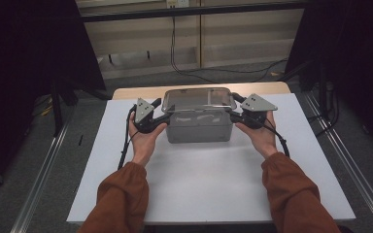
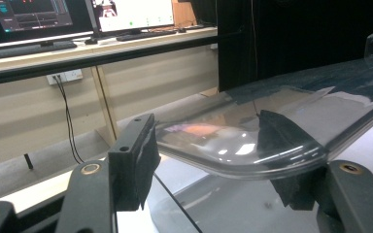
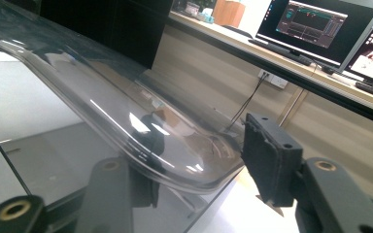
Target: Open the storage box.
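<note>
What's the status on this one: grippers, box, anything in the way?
Left hand-held gripper and right hand-held gripper open, jaws straddling the clear lid at opposite ends. Lid sits on grey box. Nothing in the way.

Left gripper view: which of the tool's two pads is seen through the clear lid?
The pad on the right, showing dimly through the clear lid; the left pad stands in the open beside the lid's edge.

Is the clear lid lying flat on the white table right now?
No, the clear lid sits on top of the grey bin, with the left tongs and right tongs at its two ends.
</note>
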`<state>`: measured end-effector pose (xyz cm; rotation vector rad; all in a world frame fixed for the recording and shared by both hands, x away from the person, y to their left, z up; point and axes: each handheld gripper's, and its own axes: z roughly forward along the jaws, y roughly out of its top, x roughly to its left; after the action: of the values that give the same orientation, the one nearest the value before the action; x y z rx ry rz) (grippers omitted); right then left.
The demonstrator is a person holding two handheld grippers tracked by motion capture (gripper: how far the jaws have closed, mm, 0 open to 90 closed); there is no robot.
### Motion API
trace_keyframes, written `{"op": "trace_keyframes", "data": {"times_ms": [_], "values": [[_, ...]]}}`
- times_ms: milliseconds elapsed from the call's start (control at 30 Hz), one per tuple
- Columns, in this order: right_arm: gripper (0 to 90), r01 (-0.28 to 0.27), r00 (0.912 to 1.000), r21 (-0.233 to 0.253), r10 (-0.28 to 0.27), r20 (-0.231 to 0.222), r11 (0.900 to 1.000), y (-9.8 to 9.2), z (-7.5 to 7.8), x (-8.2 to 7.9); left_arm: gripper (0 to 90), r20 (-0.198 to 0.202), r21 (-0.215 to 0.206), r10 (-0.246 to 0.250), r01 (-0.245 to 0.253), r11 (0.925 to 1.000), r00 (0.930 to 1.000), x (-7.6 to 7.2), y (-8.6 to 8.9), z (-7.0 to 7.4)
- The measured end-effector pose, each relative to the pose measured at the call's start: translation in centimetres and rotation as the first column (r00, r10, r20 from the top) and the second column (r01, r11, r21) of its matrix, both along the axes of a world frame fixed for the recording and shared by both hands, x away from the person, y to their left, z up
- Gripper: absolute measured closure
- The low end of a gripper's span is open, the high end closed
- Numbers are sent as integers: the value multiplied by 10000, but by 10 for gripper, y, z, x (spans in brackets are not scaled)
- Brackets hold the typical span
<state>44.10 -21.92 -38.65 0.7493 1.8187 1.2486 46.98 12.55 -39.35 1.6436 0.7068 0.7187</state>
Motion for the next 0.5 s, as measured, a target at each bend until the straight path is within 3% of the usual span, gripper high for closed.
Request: {"op": "trace_keyframes", "data": {"times_ms": [267,500], "values": [[534,-81,10000,56,81,42,10000,0,4,2,394,236,20,7,-7,10000,9997,3,1,1],[539,-105,9999,223,104,51,9997,2,4,7,421,267,389,-147,137,9991,9995,9,0,7]]}}
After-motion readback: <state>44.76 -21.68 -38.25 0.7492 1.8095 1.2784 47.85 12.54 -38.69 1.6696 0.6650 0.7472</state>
